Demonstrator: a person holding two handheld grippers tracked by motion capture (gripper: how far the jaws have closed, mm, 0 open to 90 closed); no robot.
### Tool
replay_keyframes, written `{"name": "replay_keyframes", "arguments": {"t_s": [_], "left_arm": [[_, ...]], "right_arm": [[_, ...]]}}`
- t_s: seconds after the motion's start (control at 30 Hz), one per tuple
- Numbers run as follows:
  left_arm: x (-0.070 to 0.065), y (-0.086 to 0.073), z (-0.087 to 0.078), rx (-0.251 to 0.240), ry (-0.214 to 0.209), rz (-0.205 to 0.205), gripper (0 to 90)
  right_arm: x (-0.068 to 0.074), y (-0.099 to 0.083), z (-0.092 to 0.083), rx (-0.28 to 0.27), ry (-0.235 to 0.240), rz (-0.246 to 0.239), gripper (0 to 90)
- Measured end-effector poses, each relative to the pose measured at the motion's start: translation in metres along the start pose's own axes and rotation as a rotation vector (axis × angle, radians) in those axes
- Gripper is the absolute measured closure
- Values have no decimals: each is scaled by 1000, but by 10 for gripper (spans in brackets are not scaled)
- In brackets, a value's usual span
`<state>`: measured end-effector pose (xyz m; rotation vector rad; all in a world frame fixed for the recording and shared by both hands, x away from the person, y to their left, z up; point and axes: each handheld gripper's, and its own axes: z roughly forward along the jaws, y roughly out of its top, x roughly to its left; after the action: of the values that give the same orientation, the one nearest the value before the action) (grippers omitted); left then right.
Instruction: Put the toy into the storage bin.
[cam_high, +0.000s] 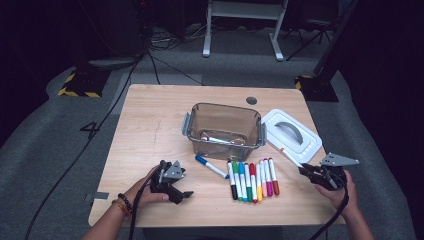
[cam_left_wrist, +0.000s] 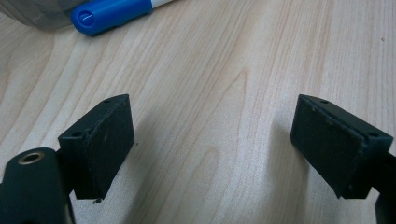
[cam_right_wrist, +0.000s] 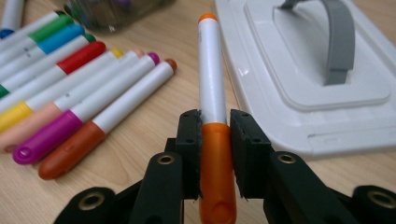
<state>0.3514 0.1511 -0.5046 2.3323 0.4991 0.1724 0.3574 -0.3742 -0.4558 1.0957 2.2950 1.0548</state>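
The right gripper (cam_right_wrist: 215, 140) is clamped on the orange marker (cam_right_wrist: 212, 93) beside the white lid (cam_right_wrist: 299, 112), the left gripper (cam_left_wrist: 210, 149) gapes empty; nudging that lid could twist the marker loose.

Bright overhead light on the table (cam_high: 150, 130), dark surroundings, soft shadows, blurred close-ups.

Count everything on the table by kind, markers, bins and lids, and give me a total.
Clear bin: 1
White lid: 1
Row of markers: 8
Blue marker lying apart: 1
Orange marker in the right gripper: 1
Marker inside the bin, as far as shows: 1
Total: 13
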Motion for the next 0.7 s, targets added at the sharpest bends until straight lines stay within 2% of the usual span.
{"name": "replay_keyframes", "arguments": {"t_s": [0.37, 0.4, 0.57, 0.7], "left_arm": [[0, 0, 0, 0, 0, -1, 139], [0, 0, 0, 0, 0, -1, 139], [0, 0, 0, 1, 1, -1, 139], [0, 0, 0, 1, 3, -4, 139]], "right_arm": [[1, 35, -17, -73, -20, -58, 746], [1, 44, -20, -93, -18, -67, 746], [-2, 63, -26, -130, -24, -85, 746], [-1, 79, -29, -146, -25, -106, 746]]}}
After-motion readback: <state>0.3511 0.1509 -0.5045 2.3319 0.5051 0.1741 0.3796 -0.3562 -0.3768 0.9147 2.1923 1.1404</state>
